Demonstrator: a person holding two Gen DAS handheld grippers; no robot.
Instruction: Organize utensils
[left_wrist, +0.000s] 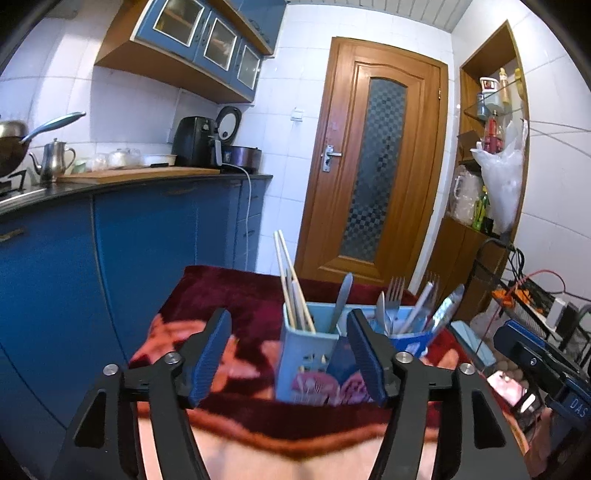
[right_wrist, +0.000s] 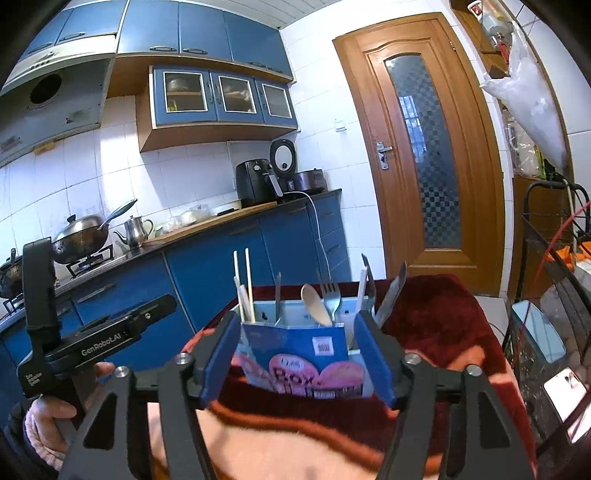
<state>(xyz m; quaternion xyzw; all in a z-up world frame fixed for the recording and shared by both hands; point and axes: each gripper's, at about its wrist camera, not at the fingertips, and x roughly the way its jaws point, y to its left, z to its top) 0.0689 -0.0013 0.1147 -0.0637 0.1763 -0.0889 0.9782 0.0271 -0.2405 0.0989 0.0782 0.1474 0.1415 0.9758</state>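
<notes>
Judging pale-blue plastic utensil caddy (right_wrist: 295, 347) ahead of right gripper (right_wrist: 297, 360): light, stiff, top-heavy; grip side walls; both grippers, left gripper (left_wrist: 290, 356) included, half-open, empty.

Left gripper (left_wrist: 288, 356) hangs with jaws apart, nothing between them, just short of the light-blue utensil holder (left_wrist: 306, 363) on the red blanket (left_wrist: 236, 295); chopsticks (left_wrist: 291, 284), fork (left_wrist: 394, 295) and knife (left_wrist: 341, 301) stand upright inside.

Left gripper (left_wrist: 288, 354) and right gripper (right_wrist: 297, 354) both agape, empty (left hand (right_wrist: 48, 413) on its handle)
</notes>
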